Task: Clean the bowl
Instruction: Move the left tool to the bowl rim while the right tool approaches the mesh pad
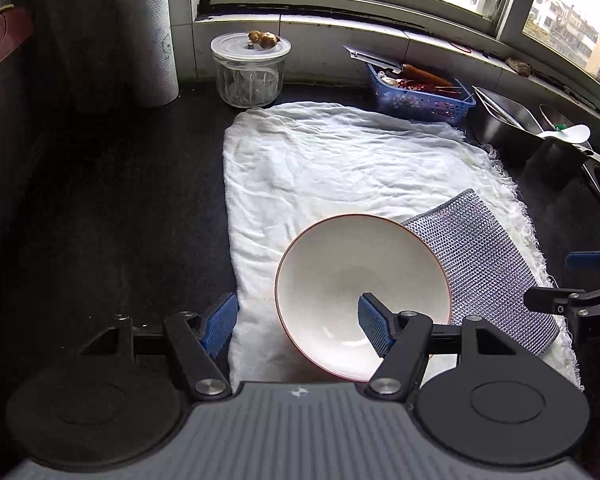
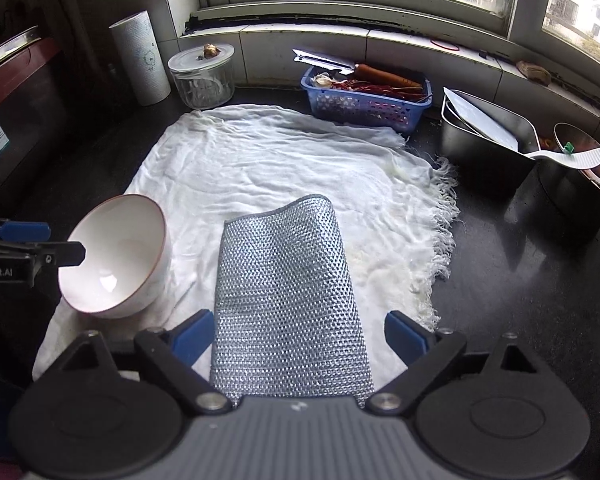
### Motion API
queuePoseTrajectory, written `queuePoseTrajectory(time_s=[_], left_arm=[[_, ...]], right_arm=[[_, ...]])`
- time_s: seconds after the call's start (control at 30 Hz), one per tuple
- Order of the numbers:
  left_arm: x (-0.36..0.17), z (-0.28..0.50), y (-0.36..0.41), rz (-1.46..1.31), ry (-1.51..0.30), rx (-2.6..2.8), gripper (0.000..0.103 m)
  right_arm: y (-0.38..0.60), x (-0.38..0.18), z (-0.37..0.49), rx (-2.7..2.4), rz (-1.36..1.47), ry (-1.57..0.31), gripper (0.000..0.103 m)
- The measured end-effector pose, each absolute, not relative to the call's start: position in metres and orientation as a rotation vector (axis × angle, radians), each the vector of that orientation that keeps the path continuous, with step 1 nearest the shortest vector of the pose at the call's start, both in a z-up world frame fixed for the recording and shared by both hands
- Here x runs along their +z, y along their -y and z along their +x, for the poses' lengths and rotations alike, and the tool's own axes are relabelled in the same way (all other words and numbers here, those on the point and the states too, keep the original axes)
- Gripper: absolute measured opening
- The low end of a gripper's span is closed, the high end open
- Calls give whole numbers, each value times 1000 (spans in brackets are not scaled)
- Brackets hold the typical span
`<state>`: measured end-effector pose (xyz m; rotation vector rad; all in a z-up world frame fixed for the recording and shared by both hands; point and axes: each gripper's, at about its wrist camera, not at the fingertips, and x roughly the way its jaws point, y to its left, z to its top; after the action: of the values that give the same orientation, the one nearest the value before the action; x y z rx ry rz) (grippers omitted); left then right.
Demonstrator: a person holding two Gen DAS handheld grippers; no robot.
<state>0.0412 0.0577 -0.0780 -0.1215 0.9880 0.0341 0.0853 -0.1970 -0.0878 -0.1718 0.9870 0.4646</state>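
Left gripper (image 1: 298, 326) with blue-padded black jaws set wide, nothing clamped; its right pad hangs over the hollow of the white round ceramic bowl with a thin red-brown rim (image 1: 361, 298), its left pad stands outside the rim over the cloth edge, so the near-left wall of the bowl lies between the jaws; whether the right pad touches the glaze cannot be told; bowl is tipped, its mouth turned up and toward this gripper, resting on the rumpled white fringed cloth (image 1: 339, 160) spread over the dark countertop (image 1: 120, 220); right gripper (image 2: 299, 336) likewise spread wide and holding nothing, one pad on either side of the near end of the silver-grey woven mesh scouring cloth (image 2: 286, 292), pads clear of its edges; the scourer's long axis runs straight away from these jaws, far end curled up; bowl sits just left of the scourer, nearer the left hand; judged: left is placed to pinch the rim, right to pinch the scourer's near end; farther off, a blue plastic basket (image 2: 365, 104) and lidded glass jar (image 2: 202, 76) under the window.
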Motion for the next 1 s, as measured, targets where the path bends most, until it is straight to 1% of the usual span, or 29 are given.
queuePoseTrajectory(time_s=[0.03,0.1,0.23,0.3,0.4,0.6,0.8,0.93,1.0], left_arm=[[-81,43,-59,-126,-994,38,67],[-86,46,-61,-142,-1009,38,57],[-95,52,-65,-170,-1040,32,49],[-100,55,-66,-188,-1059,28,42],[-106,56,-68,-206,-1080,23,35],[-110,58,-70,-232,-1094,21,33],[-110,60,-70,-239,-1096,19,33],[-110,61,-68,-239,-1095,8,33],[-110,62,-67,-238,-1094,1,33]], right_arm=[[198,-92,88,463,-175,-994,90],[199,-97,92,456,-180,-1001,89],[202,-110,103,445,-191,-1012,89],[203,-116,108,442,-201,-1018,88],[205,-125,116,449,-203,-1029,84],[204,-137,126,483,-228,-1045,83],[200,-143,131,537,-264,-1034,80],[196,-143,131,582,-297,-1020,75],[194,-143,131,607,-316,-1008,68]])
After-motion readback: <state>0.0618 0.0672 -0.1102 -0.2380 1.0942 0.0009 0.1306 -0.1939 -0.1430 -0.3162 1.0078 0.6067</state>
